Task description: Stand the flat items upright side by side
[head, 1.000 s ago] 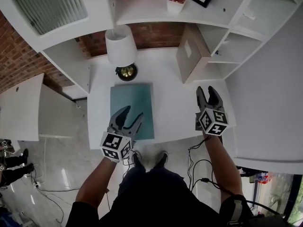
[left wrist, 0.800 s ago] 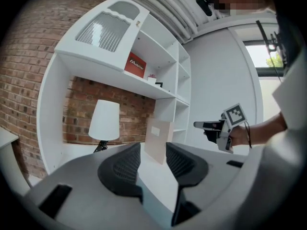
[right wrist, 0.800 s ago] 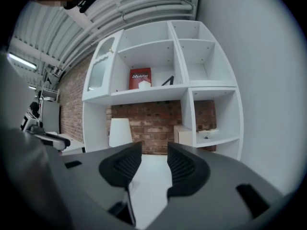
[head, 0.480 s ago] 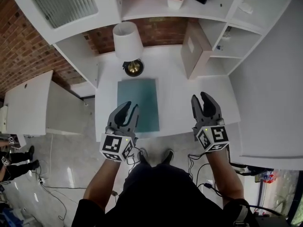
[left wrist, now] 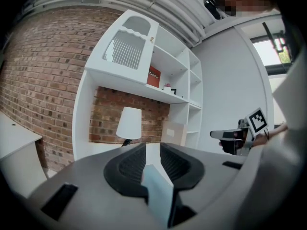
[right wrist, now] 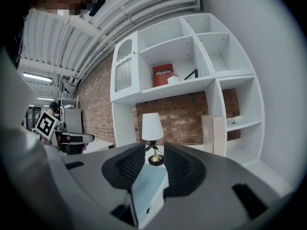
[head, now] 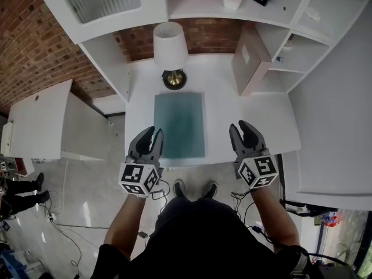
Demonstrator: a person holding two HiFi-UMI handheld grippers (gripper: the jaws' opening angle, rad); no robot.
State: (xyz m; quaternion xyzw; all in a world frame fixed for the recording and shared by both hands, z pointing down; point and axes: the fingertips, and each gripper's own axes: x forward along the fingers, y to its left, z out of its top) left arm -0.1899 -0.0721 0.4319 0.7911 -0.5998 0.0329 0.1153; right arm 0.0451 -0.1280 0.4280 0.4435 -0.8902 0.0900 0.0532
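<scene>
Teal flat board [head: 179, 125] lying flat mid-frame on white desk [head: 232, 106]. Left gripper [head: 151, 133] and right gripper [head: 240, 127] hovering at bottom edge of desk, jaws just been closing, narrowly apart, gripping nothing. Risk: tips skidding on thin edge, shoving board into lamp [head: 171, 45].

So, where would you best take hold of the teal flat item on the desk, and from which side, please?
The teal item lies flat on the desk, so its faces offer no grip. Probably take its near short edge, coming from the front: that edge sits almost at the desk's front rim, where one jaw might slip under. The lamp crowds the far edge.
</scene>
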